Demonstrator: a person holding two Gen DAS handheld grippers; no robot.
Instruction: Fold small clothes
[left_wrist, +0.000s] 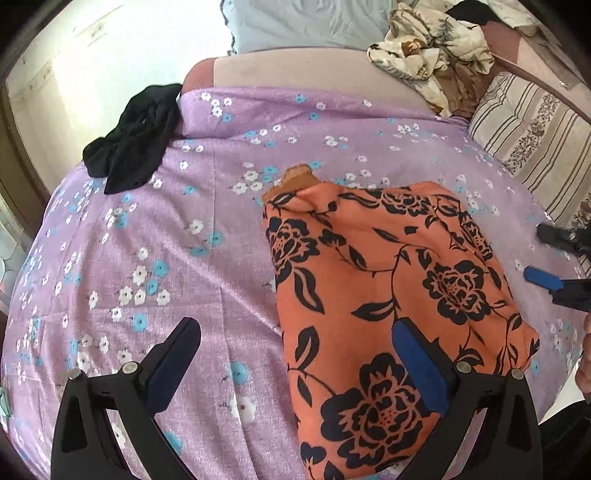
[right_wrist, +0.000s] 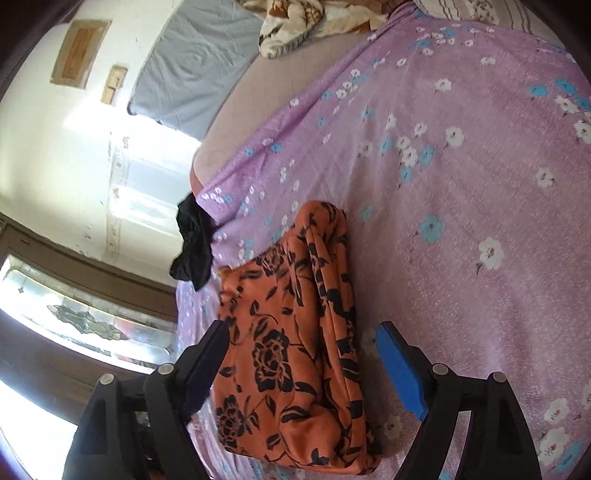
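where the purple bed sheet with small white and blue flowers (left_wrist: 155, 229) is spread out, an orange cloth with big black flowers (left_wrist: 391, 295) lies folded into a thick flat packet. it sits on the sheet, toward the right in the left wrist view. a little brown bit of cloth (left_wrist: 295, 177) pokes out from under its far end.

the left gripper (left_wrist: 299, 343) hangs over the near edge of the orange cloth. its two fingers stand wide apart and hold nothing. one finger is over the bare sheet and the blue-padded one is over the cloth.

the right gripper (right_wrist: 303, 347) has its fingers spread wide too, with nothing pinched. in its own view the orange cloth (right_wrist: 295, 350) lies between the two fingers, and the pads do not press on it.

a crumpled black cloth (left_wrist: 133, 136) lies well apart, at the far edge of the bed. a striped pillow (left_wrist: 528, 136) and a cream and brown bundle of fabric (left_wrist: 432, 55) sit at the far right.
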